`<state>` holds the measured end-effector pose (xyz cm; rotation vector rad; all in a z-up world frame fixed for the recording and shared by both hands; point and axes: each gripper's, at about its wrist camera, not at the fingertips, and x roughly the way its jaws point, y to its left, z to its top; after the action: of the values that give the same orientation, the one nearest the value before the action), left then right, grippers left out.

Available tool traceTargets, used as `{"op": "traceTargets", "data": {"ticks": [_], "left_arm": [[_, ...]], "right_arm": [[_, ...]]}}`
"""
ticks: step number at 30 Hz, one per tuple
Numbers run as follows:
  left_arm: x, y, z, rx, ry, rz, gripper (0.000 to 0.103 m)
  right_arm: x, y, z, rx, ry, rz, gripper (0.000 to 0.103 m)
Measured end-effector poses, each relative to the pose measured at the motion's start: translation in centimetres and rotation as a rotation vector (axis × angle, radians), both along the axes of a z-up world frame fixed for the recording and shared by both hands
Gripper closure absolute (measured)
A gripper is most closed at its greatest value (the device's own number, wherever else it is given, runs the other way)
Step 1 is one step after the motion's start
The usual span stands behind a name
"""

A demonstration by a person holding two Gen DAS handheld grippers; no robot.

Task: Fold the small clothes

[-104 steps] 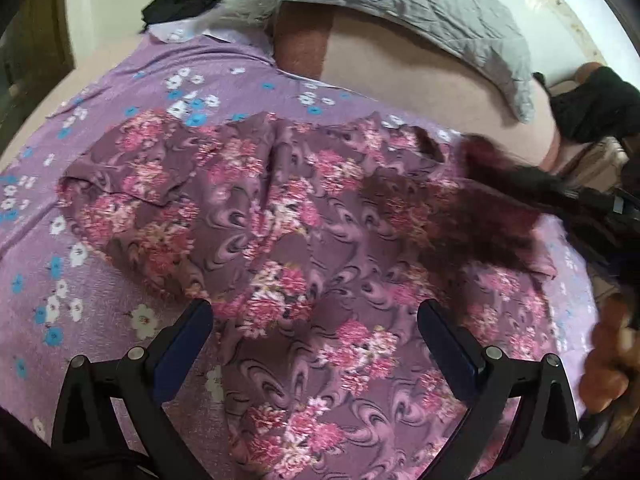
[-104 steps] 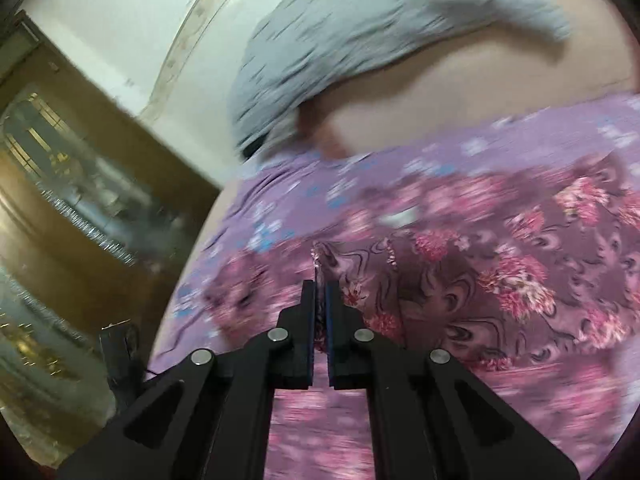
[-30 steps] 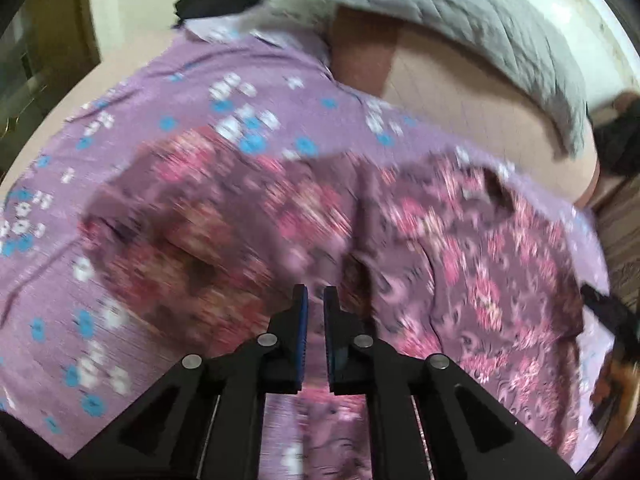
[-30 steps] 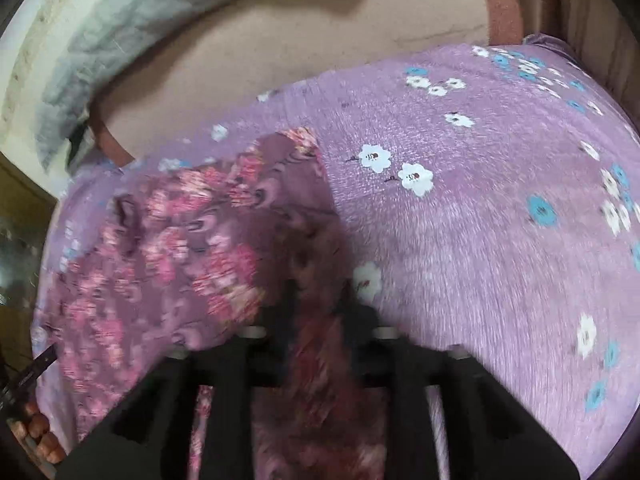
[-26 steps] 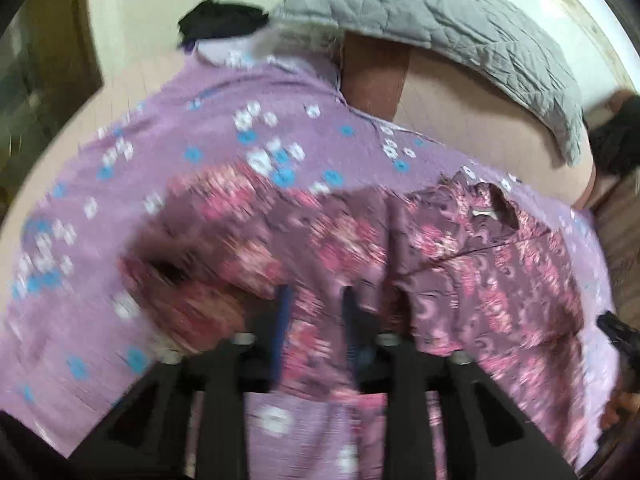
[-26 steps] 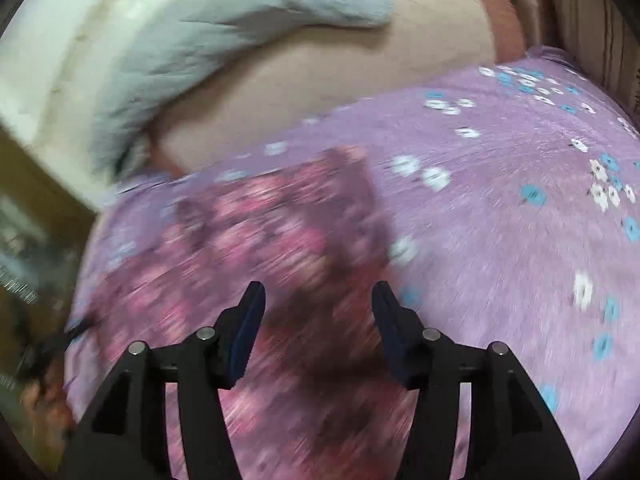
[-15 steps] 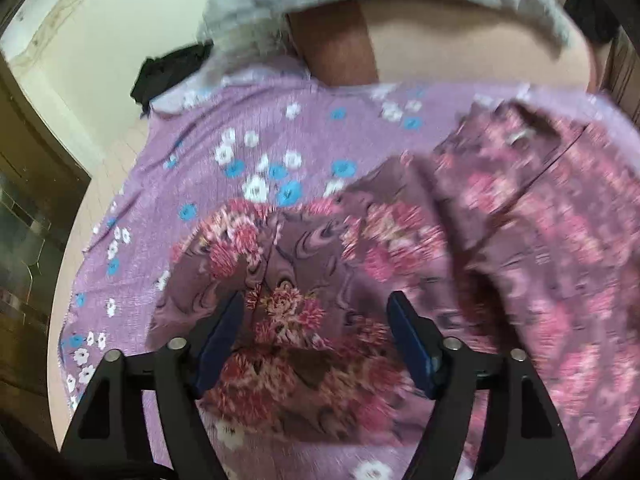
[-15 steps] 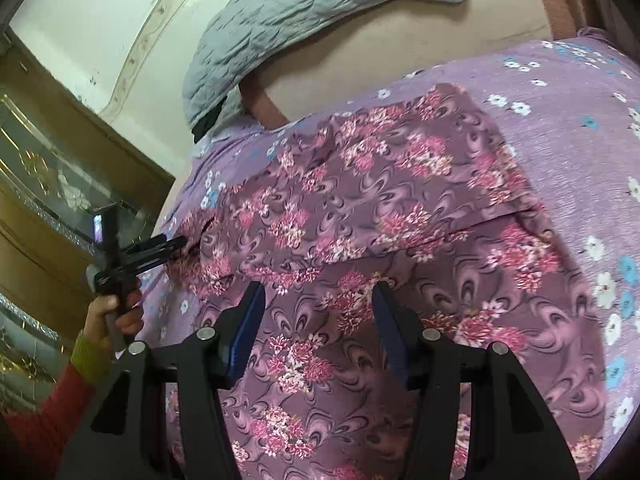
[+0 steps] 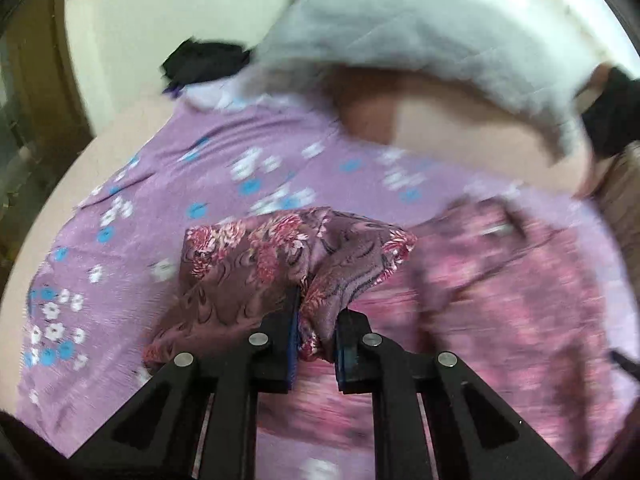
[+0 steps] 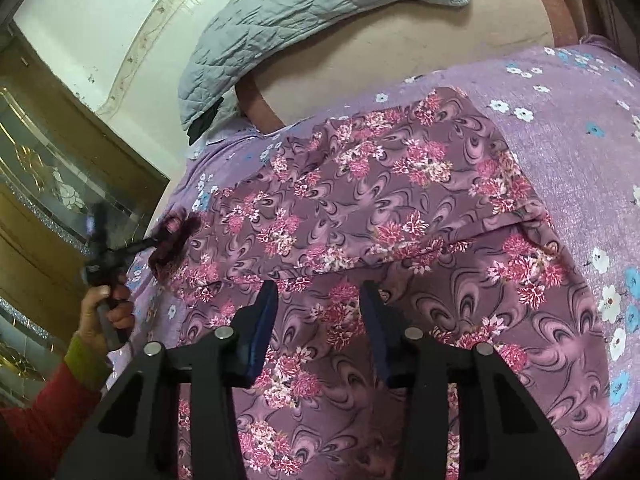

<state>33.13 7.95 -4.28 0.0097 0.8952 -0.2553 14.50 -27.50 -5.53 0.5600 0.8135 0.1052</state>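
Cream wall (image 10: 100, 12) behind a gray quilted pillow (image 10: 304, 12); wooden glass-panelled door (image 10: 44, 184) beside the bed.

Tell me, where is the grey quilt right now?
The grey quilt lies bunched at the far end of the bed, beyond the floral garment, against the cream wall.

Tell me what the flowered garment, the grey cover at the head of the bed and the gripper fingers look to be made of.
Flowered garment: thin, soft woven or knit cloth, matte; it drapes and bunches where the left gripper pinches it.
Grey cover: quilted padded fabric, probably cotton; stitched lines and puffy wrinkles.
Gripper fingers: rigid black plastic, likely printed, with blue pads, maybe rubber or foam, and metal screws.
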Motion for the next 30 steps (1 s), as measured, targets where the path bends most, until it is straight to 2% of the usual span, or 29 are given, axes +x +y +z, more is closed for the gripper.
{"op": "traceTargets", "data": {"ticks": [3,6,9,13,18,22,24,28,30], "left_arm": [[-2.9,-4.2,3.4,-0.106,-0.033,-0.1,0.091],[-5.3,-9.6,5.4,-0.19,-0.044,-0.205,0.091],[-6.6,-15.1,5.5,-0.232,-0.031,-0.286,0.091],[-6.6,-22.6,2.9,-0.227,0.025,-0.342,0.091],[-4.7,-29.2,-3.3,-0.144,0.111,-0.344,0.091],[-3.7,-31.3,-7.2,-0.056,0.153,-0.342,0.087],[-3.8,-31.2,-8.1,-0.031,0.172,-0.352,0.079],[-6.1,-29.3,-7.1,0.002,0.15,-0.382,0.056],[-7.7,-27.1,-5.9,0.01,0.127,-0.38,0.053]], "right_arm": [[-0.2,-0.2,0.3,0.011,-0.012,-0.009,0.06],[-0.8,-0.8,1.1,-0.054,-0.025,-0.051,0.06],[-1.3,-2.2,1.8,-0.115,-0.033,-0.117,0.06],[-2.2,-5.5,1.7,-0.067,-0.039,-0.217,0.06],[-2.7,-8.1,1.7,-0.017,-0.053,-0.306,0.06],[-2.5,-8.7,1.6,-0.01,-0.057,-0.326,0.06],[-2.2,-8.9,1.4,0.003,-0.053,-0.328,0.06],[-1.6,-8.6,0.9,0.003,-0.041,-0.308,0.06],[-1.2,-8.1,0.5,0.016,-0.037,-0.284,0.059]]}}
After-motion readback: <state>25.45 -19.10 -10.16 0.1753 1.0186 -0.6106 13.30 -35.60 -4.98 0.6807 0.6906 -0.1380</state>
